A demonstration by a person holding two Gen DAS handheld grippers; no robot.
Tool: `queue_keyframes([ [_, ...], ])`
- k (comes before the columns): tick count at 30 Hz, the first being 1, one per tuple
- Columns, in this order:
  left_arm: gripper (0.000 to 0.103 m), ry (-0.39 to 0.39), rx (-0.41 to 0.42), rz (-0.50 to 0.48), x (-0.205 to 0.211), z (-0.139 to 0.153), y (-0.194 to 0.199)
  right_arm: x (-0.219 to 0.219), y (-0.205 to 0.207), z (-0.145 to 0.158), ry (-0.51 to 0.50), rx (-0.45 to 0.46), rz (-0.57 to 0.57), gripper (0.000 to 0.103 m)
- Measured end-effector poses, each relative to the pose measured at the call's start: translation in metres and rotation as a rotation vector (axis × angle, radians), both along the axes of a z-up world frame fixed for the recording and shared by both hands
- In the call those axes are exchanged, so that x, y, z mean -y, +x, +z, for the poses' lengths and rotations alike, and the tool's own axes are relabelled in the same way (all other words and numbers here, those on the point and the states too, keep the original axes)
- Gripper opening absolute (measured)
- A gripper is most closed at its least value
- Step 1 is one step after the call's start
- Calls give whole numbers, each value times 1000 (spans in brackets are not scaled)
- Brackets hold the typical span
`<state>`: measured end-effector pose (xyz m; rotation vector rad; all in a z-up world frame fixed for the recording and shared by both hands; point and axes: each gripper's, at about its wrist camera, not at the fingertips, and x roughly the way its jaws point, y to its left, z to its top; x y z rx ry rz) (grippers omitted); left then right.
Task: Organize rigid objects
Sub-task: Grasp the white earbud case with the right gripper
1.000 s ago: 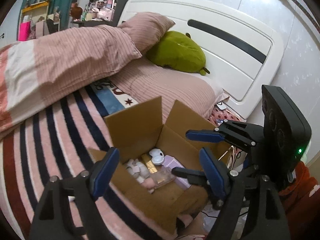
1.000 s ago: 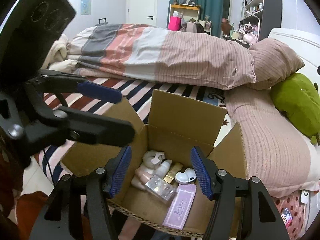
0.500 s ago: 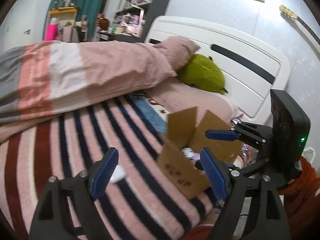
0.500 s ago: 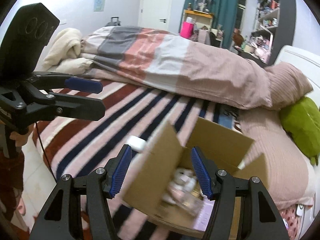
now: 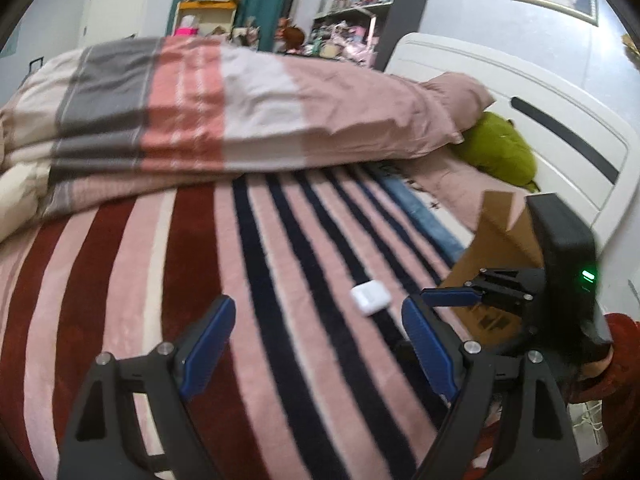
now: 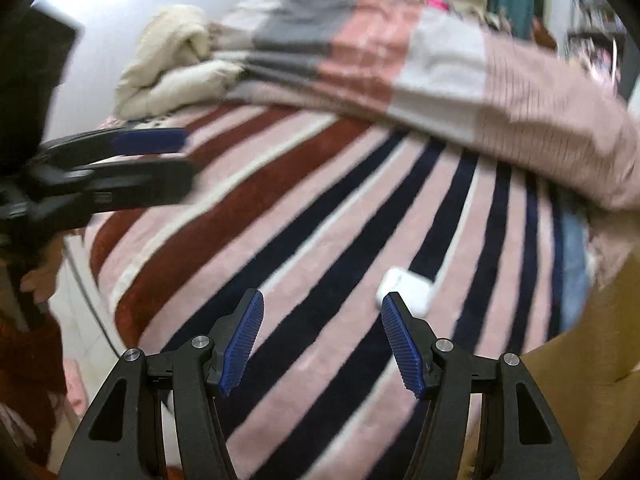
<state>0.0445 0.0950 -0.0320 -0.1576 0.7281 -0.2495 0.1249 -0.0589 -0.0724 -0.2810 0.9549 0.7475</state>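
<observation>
A small white rounded case [image 5: 370, 298] lies on the striped blanket [image 5: 240, 280]; it also shows in the right wrist view [image 6: 406, 290], just beyond my right gripper's right fingertip. A cardboard box [image 5: 494, 248] stands at the right, partly hidden behind my right gripper [image 5: 452, 296]; its contents are out of sight, and its side shows in the right wrist view [image 6: 592, 344]. My left gripper [image 5: 316, 328] is open and empty above the blanket, the case ahead and right of it. My right gripper [image 6: 322, 322] is open and empty. The left gripper [image 6: 148, 156] appears blurred at left.
A folded striped duvet [image 5: 200, 120] lies across the back of the bed. A green plush toy [image 5: 500, 152] rests by the white headboard [image 5: 560, 120]. A cream blanket [image 6: 172, 64] is piled at the far end. Shelves and a door stand behind.
Both views have swung left, away from the box and onto the striped blanket. The box has slid to the right edge and the white case has come nearer. Both grippers stay open.
</observation>
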Motion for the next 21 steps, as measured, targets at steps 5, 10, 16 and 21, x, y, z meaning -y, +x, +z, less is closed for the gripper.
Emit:
queue_keyframes([
  [5, 83, -20, -52, 15, -11, -30, 10, 11, 46, -52, -11, -52, -207, 58],
  [10, 83, -16, -81, 16, -10, -44, 17, 9, 73, -79, -20, -28, -273, 59],
  [16, 83, -27, -92, 4, -6, -48, 21, -2, 71, -76, -43, 33, -246, 52],
  [21, 83, -56, -93, -30, 1, -42, 22, -1, 46, -60, -2, 70, -145, 52],
])
